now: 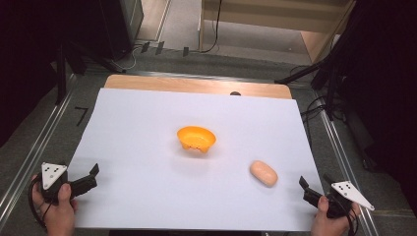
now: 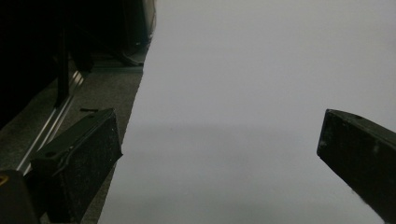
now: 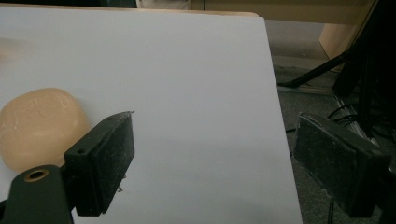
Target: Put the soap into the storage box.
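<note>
White sheet on table, dark floor around. Peach bread roll at roughly 10 o'clock from right gripper, near it, long axis running 10-to-4. Orange bowl farther on, mid-sheet. Right jaws spread, empty. Left gripper also spread, well apart from roll.

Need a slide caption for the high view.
Open left gripper and right gripper flank an orange bowl and bread roll.

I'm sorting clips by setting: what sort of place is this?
Probably a lab or studio set up for recording, not a home. A white sheet covers a wooden table, dark stands flank it with cables on the floor, and just a bowl and bun lie out.
</note>
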### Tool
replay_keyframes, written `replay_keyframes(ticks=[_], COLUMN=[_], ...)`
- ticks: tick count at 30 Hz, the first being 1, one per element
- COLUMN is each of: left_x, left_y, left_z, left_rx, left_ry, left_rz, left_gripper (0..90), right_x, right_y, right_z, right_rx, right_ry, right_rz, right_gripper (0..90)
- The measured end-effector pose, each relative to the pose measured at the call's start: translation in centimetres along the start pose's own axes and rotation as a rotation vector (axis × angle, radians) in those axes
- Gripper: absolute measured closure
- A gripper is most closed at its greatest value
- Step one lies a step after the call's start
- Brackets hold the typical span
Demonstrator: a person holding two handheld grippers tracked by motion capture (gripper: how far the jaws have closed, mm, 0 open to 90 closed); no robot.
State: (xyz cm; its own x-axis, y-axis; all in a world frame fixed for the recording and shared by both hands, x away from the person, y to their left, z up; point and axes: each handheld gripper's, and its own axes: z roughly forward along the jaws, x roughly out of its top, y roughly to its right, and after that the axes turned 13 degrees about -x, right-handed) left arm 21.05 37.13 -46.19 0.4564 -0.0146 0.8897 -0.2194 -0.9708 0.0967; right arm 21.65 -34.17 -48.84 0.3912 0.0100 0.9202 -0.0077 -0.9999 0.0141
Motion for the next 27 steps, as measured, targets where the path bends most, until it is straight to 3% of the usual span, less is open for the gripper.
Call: replay_keyframes(ticks=[7, 15, 16, 19, 23, 26, 27], left_x=[0.0, 0.0, 0.0, 0.0, 0.0, 0.0, 0.0], left_y=[0.0, 0.0, 0.0, 0.0, 0.0, 0.0, 0.0], left_z=[0.0, 0.0, 0.1, 0.0, 0.1, 0.1, 0.1], left_rx=[-0.005, -0.005, -0.005, -0.004, -0.007, -0.009, -0.009], left_ry=[0.002, -0.001, -0.003, -0.003, -0.003, -0.006, -0.006], left_rz=[-0.002, -0.002, 0.002, 0.003, 0.002, 0.004, 0.004], left_gripper=[0.1, 0.1, 0.1, 0.1, 0.1, 0.1, 0.1], right_x=[0.1, 0.4, 0.5, 0.6, 1.0, 1.3, 1.3], right_y=[0.1, 0.5, 0.5, 0.5, 0.6, 0.1, 0.1], right_z=[0.0, 0.2, 0.0, -0.1, -0.2, -0.2, -0.2], right_rx=[0.002, 0.073, 0.096, 0.1, 0.149, 0.162, 0.162], right_ry=[-0.002, -0.054, -0.059, -0.069, -0.103, -0.134, -0.134], right_rz=[0.008, 0.021, 0.016, -0.007, -0.028, -0.089, -0.089], right_gripper=[13.3, 11.7, 11.7, 11.6, 3.2, 0.4, 0.4])
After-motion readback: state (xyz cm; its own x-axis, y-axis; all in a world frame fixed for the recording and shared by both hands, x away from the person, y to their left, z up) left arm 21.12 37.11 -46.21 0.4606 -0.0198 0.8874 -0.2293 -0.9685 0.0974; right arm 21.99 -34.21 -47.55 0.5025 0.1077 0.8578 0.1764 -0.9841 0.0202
